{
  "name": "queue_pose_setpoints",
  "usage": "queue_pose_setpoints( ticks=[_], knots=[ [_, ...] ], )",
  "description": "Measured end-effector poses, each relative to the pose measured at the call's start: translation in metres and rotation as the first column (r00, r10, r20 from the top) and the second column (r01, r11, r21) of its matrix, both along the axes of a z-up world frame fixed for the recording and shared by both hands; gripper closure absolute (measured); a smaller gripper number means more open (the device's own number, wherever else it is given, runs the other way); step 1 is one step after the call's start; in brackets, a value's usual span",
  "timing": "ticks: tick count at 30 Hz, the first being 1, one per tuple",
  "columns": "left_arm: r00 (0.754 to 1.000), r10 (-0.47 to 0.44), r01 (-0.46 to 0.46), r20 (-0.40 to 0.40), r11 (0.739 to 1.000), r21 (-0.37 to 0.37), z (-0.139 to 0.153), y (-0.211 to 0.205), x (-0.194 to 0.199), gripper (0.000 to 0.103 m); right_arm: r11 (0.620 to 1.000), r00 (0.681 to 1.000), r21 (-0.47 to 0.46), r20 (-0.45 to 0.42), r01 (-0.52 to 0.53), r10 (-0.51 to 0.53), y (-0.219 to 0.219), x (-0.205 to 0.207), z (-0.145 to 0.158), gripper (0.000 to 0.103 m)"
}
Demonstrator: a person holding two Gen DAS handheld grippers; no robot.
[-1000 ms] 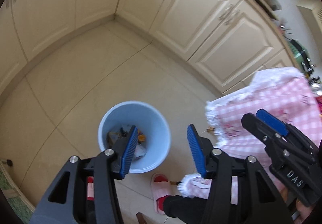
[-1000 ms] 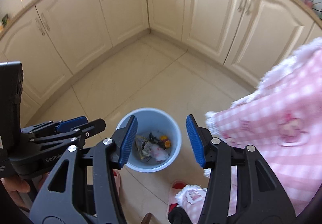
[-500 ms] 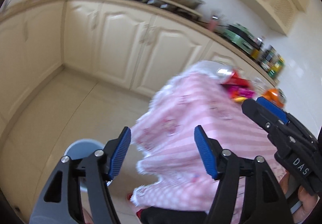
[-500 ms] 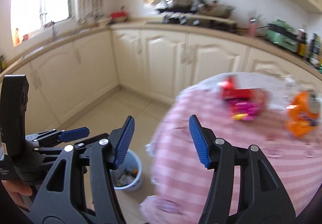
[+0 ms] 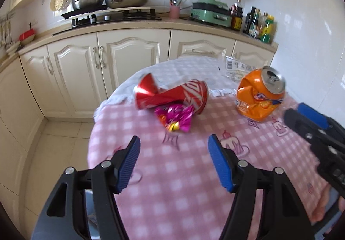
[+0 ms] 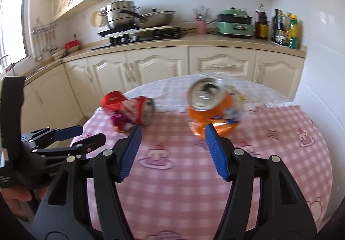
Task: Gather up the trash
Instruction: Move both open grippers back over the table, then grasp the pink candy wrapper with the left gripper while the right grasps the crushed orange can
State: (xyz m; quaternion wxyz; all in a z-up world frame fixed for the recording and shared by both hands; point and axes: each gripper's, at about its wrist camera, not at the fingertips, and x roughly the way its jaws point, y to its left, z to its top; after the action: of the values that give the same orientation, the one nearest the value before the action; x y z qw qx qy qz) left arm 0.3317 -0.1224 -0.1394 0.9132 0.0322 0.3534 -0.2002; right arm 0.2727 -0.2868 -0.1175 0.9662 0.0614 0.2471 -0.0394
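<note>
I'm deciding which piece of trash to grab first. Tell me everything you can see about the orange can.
The orange can is a thin metal drink can, badly dented and crumpled around its middle. It stands roughly upright but tilted on the pink checked tablecloth. Its silver top is already opened, the hole showing. A blue and white label wraps the lower body. Nothing grips it; it stands apart from the red can. In the right wrist view it lies just beyond the open right gripper.

cans (image 5: 171, 97) on table (image 5: 194, 175), wrappers (image 5: 175, 116) — seemingly touching — before
</note>
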Motion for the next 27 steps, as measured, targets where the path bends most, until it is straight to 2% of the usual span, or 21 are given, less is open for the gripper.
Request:
queue_pose_setpoints(
  ticks=[5, 10, 11, 14, 20, 22, 27],
  knots=[
    [0.999, 0.013, -0.012, -0.034, 1.0, 0.024, -0.006, -0.021, 0.028, 0.041, 0.999, 0.999, 0.016, -0.002, 0.05, -0.05, -0.03, 0.005, -0.005, 0.04],
    [0.997, 0.013, -0.01, -0.076, 0.999, 0.037, -0.013, -0.03, 0.045, 0.068, 0.997, 0.997, 0.025, -0.025, 0.078, -0.077, -0.05, 0.01, -0.009, 0.038],
    [0.997, 0.01, -0.007, -0.073, 0.999, 0.041, -0.013, -0.031, 0.045, 0.079, 0.997, 0.997, 0.026, -0.034, 0.076, -0.075, -0.052, 0.012, -0.01, 0.038],
    [0.998, -0.002, 0.005, -0.069, 0.999, 0.039, -0.012, -0.033, 0.043, 0.087, 0.998, 0.997, 0.024, -0.049, 0.053, -0.052, -0.051, 0.017, -0.012, 0.037],
    [0.997, -0.042, 0.043, -0.066, 0.999, 0.004, -0.008, -0.026, 0.019, 0.087, 0.999, 0.999, 0.046, -0.052, 0.012, -0.01, -0.041, 0.03, -0.005, 0.033],
    [0.996, -0.057, 0.056, -0.063, 0.998, -0.011, -0.006, -0.023, 0.009, 0.087, 0.999, 0.999, 0.036, -0.046, 0.02, -0.018, -0.036, 0.035, -0.001, 0.03],
    [0.995, -0.085, 0.082, -0.053, 0.995, -0.059, 0.001, -0.014, -0.009, 0.087, 0.999, 0.996, -0.007, -0.078, 0.039, -0.039, -0.024, 0.054, 0.004, 0.028]
  ],
)
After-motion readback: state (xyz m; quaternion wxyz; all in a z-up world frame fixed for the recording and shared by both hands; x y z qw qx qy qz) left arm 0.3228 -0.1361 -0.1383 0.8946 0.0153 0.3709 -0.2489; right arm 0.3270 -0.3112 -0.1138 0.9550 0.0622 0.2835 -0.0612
